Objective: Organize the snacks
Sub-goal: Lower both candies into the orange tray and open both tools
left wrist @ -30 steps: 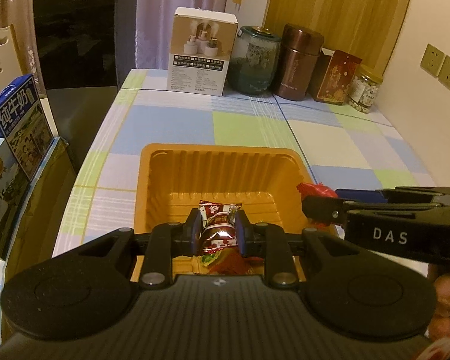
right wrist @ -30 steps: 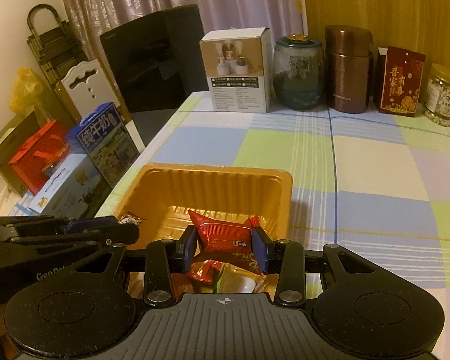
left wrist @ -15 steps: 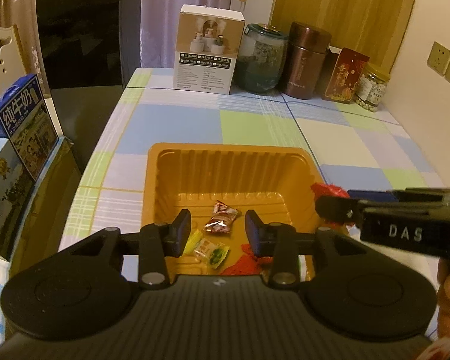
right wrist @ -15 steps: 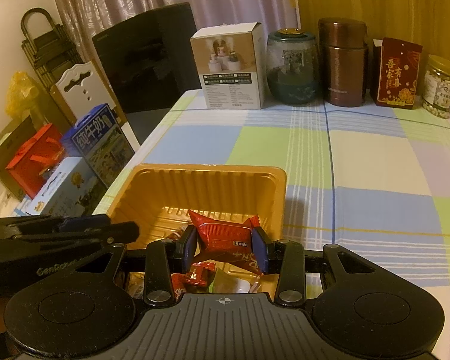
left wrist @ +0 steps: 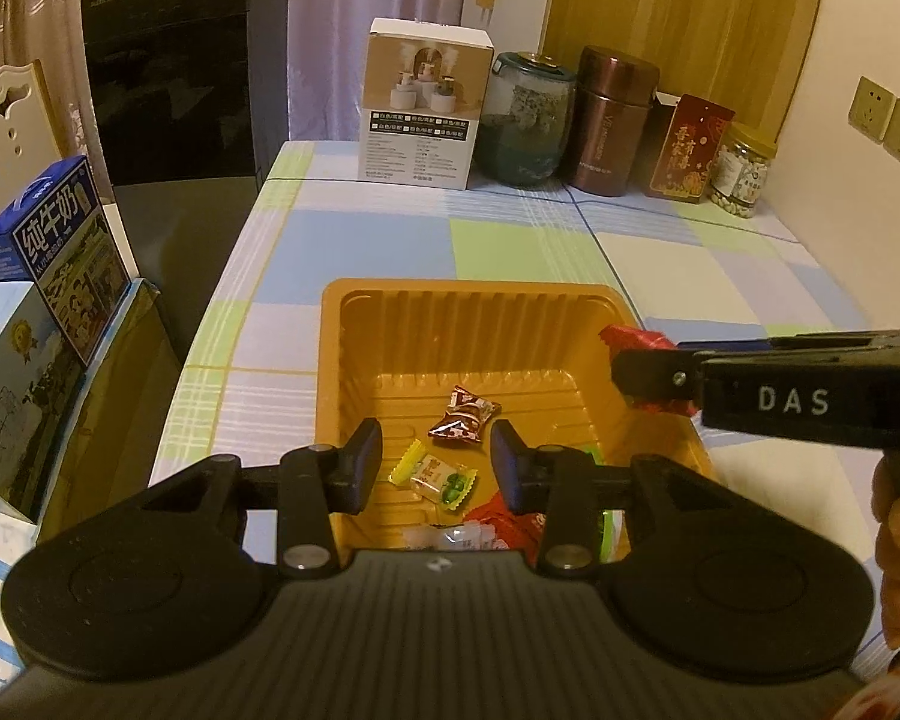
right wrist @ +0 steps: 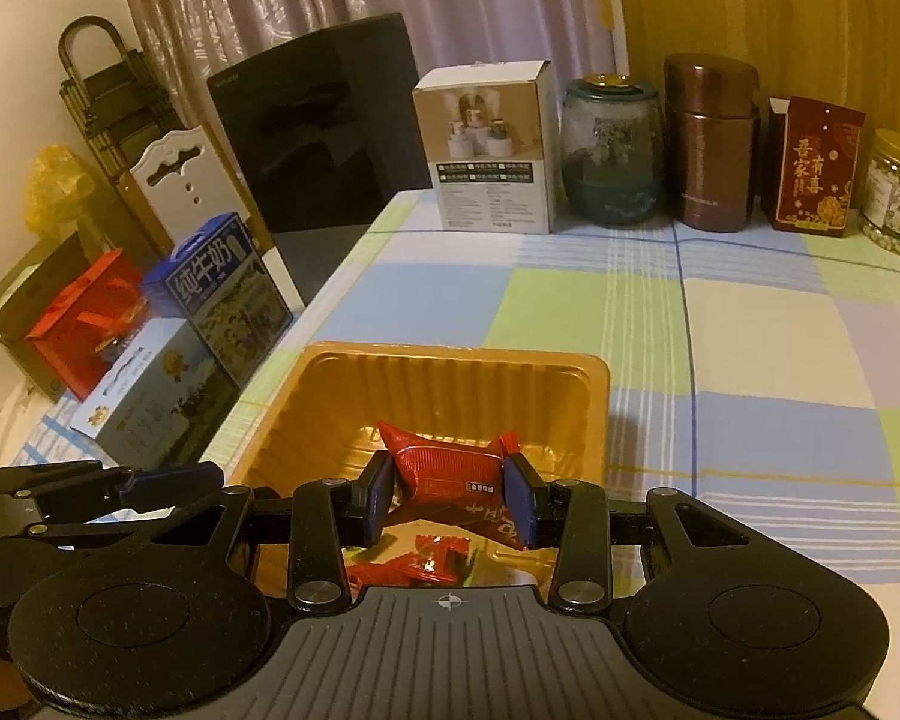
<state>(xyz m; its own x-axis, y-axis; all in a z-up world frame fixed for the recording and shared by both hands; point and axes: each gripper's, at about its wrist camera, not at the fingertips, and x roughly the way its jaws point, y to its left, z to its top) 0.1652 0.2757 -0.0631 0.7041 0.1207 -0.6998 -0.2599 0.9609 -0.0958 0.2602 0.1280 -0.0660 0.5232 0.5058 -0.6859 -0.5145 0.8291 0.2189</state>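
Note:
An orange plastic tray (left wrist: 474,291) sits on the checked tablecloth. My left gripper (left wrist: 437,456) hovers open above the tray's near half, with nothing between its fingers. Just beyond its tips a small brown candy (left wrist: 463,422) lies on the tray floor. Nearer me lie a yellow-green candy (left wrist: 441,477) and red wrappers (left wrist: 504,519). My right gripper (right wrist: 450,492) is shut on a red snack packet (right wrist: 450,468) over the tray (right wrist: 450,354). In the left wrist view the right gripper (left wrist: 636,372) comes in from the right over the tray's right rim, the red packet (left wrist: 630,337) poking out. The left gripper (right wrist: 168,483) shows at left.
Along the table's far edge stand a white box (left wrist: 423,108), a glass jar (left wrist: 525,120), a brown canister (left wrist: 609,120), a red card (left wrist: 690,150) and a nut jar (left wrist: 744,171). Left of the table are a black appliance (left wrist: 186,102) and milk cartons (left wrist: 54,246).
My left gripper opened and let go of the brown candy, which now lies in the tray. The right gripper still holds the red packet in about the same spot.

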